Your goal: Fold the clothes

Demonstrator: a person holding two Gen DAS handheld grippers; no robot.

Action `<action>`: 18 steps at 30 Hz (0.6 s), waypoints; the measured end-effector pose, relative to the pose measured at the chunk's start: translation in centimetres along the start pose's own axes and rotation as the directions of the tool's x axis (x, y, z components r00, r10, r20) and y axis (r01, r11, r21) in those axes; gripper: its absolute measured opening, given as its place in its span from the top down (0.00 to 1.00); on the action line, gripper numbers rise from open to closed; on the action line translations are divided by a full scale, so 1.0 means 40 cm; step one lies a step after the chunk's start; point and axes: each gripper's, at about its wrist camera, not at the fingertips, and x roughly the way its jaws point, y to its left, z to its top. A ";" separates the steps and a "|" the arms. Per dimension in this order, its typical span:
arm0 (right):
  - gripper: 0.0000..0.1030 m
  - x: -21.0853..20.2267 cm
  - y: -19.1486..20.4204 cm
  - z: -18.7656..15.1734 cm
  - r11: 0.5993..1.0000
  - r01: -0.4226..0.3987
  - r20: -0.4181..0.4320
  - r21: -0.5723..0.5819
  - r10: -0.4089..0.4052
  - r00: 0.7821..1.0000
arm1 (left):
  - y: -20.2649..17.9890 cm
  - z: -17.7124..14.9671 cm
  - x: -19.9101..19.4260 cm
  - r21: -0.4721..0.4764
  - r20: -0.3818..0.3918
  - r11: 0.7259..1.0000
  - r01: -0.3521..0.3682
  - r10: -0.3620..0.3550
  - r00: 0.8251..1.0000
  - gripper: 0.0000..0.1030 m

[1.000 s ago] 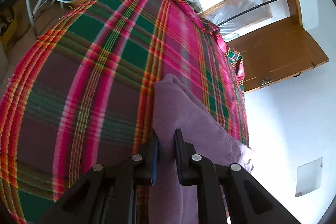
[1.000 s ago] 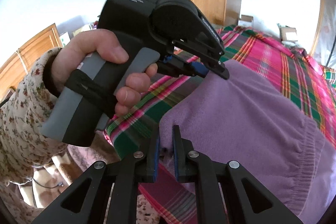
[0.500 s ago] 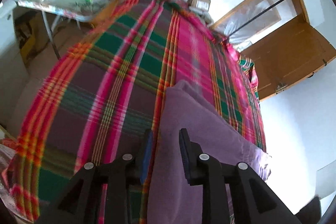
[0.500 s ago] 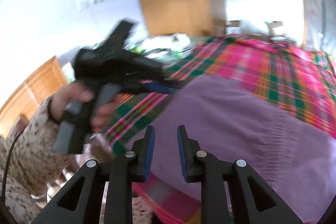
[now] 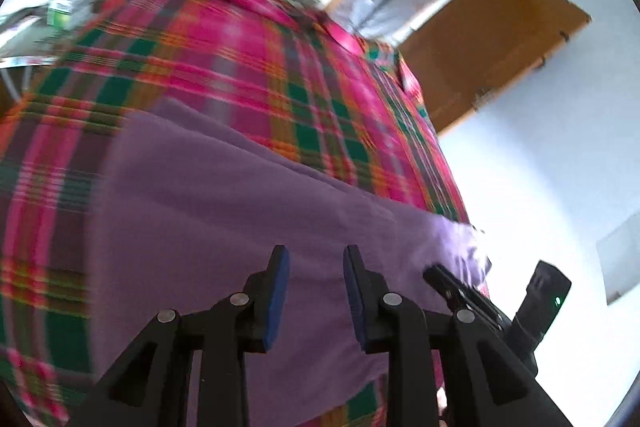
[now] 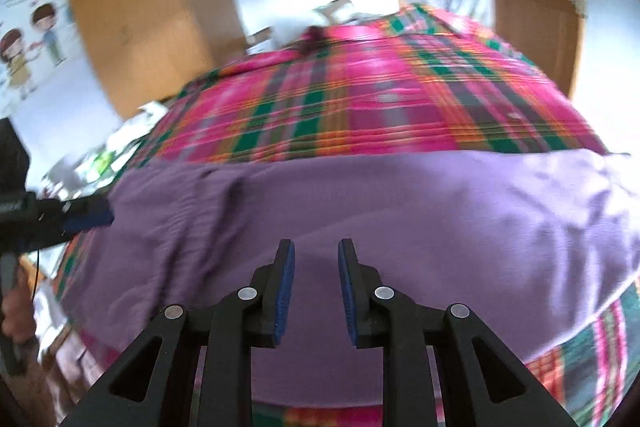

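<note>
**Both grippers hung open above the purple garment**

While the purple garment (image 6: 400, 211) lay spread flat on the plaid bed cover (image 6: 360, 99), both grippers hung just above it with nothing between their blue pads. The left gripper (image 5: 316, 283) had its jaws apart over the near part of the cloth, and the right gripper (image 6: 316, 279) likewise held its jaws apart, empty, over the middle of the cloth. Seen from the right wrist, the garment ran across the near edge of the bed, with a gathered, ribbed band at its left end; the left gripper's tips sat at that end, though whether they touched the cloth could not be told. Seen from the left wrist, the right gripper's black body showed low at the right, near the garment's bright far end. A wooden door (image 5: 492, 47) stood beyond the bed, and a cluttered tabletop (image 5: 36, 27) stood at its far left corner. Both views were blurred.
</note>
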 end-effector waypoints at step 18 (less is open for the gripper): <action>0.78 0.044 -0.314 0.081 0.970 0.211 -0.025 0.117 -0.210 0.977 | -0.150 0.039 0.237 0.079 -0.144 0.997 0.018 -0.006 0.990 0.73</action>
